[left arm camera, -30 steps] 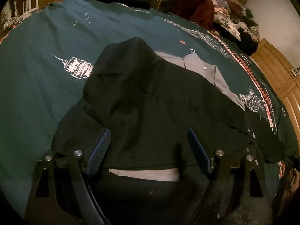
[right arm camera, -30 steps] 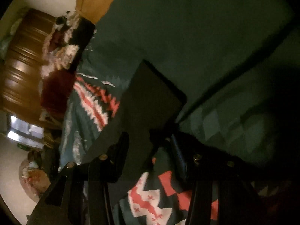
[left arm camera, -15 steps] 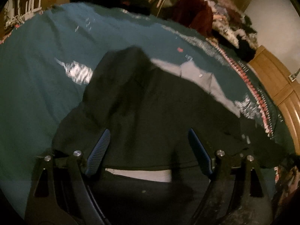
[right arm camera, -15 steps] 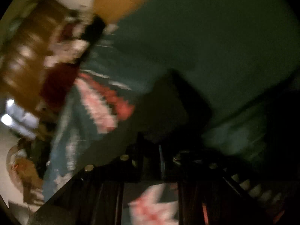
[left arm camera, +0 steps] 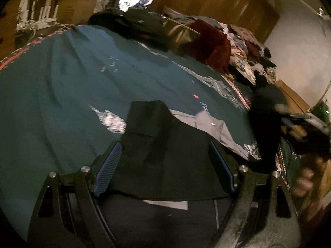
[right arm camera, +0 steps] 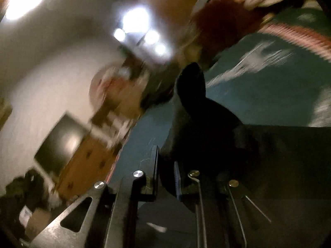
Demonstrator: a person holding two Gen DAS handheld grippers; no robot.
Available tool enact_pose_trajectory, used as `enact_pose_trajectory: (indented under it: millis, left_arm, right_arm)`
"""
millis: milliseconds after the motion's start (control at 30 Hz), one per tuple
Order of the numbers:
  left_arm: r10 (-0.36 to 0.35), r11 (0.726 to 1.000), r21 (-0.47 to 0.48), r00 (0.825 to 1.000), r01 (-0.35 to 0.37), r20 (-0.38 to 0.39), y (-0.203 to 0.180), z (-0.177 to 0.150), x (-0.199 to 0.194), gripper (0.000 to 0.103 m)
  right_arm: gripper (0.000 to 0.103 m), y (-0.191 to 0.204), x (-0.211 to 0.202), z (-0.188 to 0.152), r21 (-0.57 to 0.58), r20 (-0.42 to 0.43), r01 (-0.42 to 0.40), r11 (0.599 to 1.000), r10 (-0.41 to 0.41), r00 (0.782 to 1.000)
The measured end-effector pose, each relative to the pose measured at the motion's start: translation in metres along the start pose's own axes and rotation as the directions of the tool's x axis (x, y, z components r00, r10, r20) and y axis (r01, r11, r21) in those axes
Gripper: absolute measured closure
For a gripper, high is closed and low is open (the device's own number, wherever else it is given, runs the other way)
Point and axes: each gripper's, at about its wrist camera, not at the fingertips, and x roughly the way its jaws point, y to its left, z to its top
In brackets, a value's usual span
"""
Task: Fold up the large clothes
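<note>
1. Dark garment (left arm camera: 165, 157), black or near-black, lies spread on a teal bedspread (left arm camera: 62, 95) that carries white tower prints and a red-and-white zigzag border.
2. A grey panel of cloth (left arm camera: 215, 128) shows beyond the garment's far edge, with a small bright stud on it; whether it belongs to the same garment I cannot tell.
3. Left gripper (left arm camera: 165, 165): jaws stand wide, blue ribbed pads either side of the dark cloth, which passes between them. Pads do not press on it.
4. Right gripper (right arm camera: 166, 171): jaws have just been closing and now stand narrow, pinching a fold of the dark garment (right arm camera: 206, 136) between the pads. The cloth rises from the grip in a dark peak.
5. In the left wrist view the right gripper (left arm camera: 289, 119) shows at the right edge, blurred, with a strip of dark cloth hanging from it down to the bed; the person's hand (left arm camera: 308, 175) sits just below it.
6. A heap of mixed clothes (left arm camera: 244, 49), including a maroon piece, lies along the far side of the bed.
7. Right wrist view is heavily smeared: bright ceiling lights (right arm camera: 138, 26), pale wall, wooden dresser (right arm camera: 86, 161).
</note>
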Motion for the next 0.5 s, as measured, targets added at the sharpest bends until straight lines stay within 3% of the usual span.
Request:
enact_pose_trajectory:
  millis: [133, 200, 300, 367, 500]
  left_arm:
    - [0.022, 1.000, -0.019, 0.999, -0.023, -0.037, 0.022, -0.009, 0.004, 0.019]
    - [0.014, 1.000, -0.014, 0.998, -0.015, -0.059, 0.026, -0.013, 0.008, 0.019]
    - [-0.002, 1.000, 0.013, 0.996, 0.003, -0.093, 0.024, -0.018, 0.017, 0.019]
    - [-0.016, 0.999, 0.029, 0.993, 0.019, -0.118, 0.021, -0.021, 0.026, 0.019]
    - [-0.065, 0.997, 0.026, 0.985, 0.070, -0.157, 0.012, -0.020, 0.041, 0.019]
  right_arm:
    - [0.080, 0.025, 0.115, -0.047, -0.083, -0.191, -0.042, 0.996, 0.025, 0.981]
    - [0.078, 0.018, 0.149, -0.076, -0.096, -0.297, 0.024, 0.995, -0.051, 0.953]
    - [0.078, 0.002, 0.128, -0.098, -0.061, -0.289, 0.016, 0.998, -0.033, 0.957]
    - [0.078, -0.017, 0.089, -0.108, -0.048, -0.265, 0.035, 0.998, -0.047, 0.963]
    - [0.076, -0.070, 0.005, -0.122, -0.058, -0.208, 0.175, 0.983, -0.184, 0.961]
